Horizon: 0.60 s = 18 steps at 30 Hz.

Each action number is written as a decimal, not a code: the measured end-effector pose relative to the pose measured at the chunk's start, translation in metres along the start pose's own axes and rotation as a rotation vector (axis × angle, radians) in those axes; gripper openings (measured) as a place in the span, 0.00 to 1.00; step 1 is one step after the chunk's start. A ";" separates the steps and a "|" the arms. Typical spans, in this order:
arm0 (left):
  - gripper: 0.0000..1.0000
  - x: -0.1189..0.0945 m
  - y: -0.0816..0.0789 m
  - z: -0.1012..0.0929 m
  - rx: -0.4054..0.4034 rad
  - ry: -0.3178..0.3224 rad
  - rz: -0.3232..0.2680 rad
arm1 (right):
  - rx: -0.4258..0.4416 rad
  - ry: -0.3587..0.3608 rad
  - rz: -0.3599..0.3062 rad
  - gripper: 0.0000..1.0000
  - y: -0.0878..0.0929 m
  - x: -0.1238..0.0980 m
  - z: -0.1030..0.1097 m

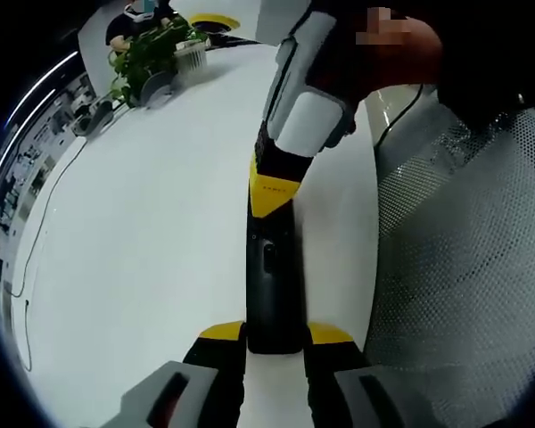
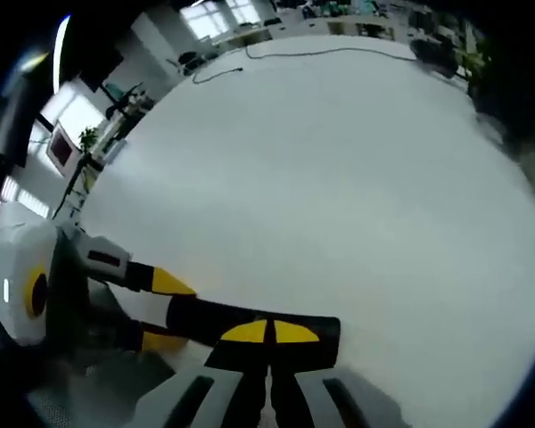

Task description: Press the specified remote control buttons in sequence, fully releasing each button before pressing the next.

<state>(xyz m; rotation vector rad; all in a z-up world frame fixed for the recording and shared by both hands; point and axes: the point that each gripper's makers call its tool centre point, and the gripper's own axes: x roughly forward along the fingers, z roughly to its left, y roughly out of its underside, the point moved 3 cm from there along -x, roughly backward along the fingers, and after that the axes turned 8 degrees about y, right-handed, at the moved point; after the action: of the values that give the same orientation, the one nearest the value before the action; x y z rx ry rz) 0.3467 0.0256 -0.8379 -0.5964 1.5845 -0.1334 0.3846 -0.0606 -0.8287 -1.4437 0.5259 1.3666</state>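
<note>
Pressing looks underway: left gripper [image 1: 274, 343] clamps the near end of the black remote control [image 1: 272, 276] above the white table [image 1: 143, 259], while right gripper [image 2: 269, 332], jaws closed together, bears on its far end; which button in sequence, cannot tell

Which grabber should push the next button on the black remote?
Probably the right gripper. Its closed yellow tips sit on the remote control, over its far end. The left gripper clamps the remote's near end from both sides, steadying it on the white table, so it is busy.
</note>
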 end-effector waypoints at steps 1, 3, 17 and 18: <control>0.25 0.000 0.000 0.000 0.000 0.000 0.000 | -0.008 0.006 -0.002 0.00 0.000 0.000 0.000; 0.25 0.000 0.000 0.000 -0.003 -0.001 0.001 | -0.021 0.011 -0.004 0.00 0.000 0.000 0.000; 0.25 -0.001 0.001 0.000 -0.015 -0.008 -0.015 | -0.023 0.004 0.003 0.00 0.001 -0.001 0.000; 0.25 -0.001 0.001 0.000 -0.015 -0.008 -0.015 | -0.025 0.004 0.006 0.00 0.001 -0.001 0.000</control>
<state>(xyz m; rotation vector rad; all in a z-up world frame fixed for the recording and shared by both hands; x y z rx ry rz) 0.3463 0.0264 -0.8377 -0.6198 1.5749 -0.1304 0.3832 -0.0612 -0.8279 -1.4662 0.5182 1.3799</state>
